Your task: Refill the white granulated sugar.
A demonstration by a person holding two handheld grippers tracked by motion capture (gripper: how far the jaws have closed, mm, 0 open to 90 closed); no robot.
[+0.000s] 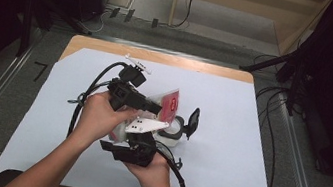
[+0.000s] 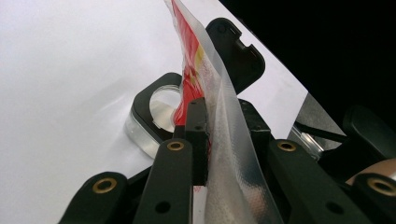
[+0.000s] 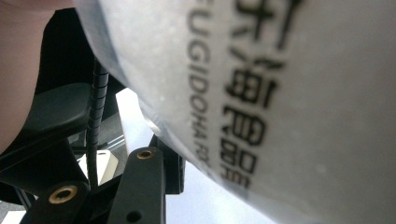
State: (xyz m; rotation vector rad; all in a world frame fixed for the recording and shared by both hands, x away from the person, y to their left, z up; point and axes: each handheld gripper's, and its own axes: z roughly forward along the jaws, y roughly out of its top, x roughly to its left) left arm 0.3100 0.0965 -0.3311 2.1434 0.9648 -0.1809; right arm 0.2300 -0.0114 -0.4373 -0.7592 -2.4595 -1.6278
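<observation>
Wooden table (image 1: 160, 57); white sheet (image 1: 229, 134); clear container (image 1: 175, 130).

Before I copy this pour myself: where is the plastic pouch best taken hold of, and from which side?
Grip the pouch on its flat sealed edge, jaws closing across the thin film from either face, as the left gripper does. It hangs tilted over the open clear container, so coming from the side away from the container probably keeps the mouth unobstructed.
</observation>
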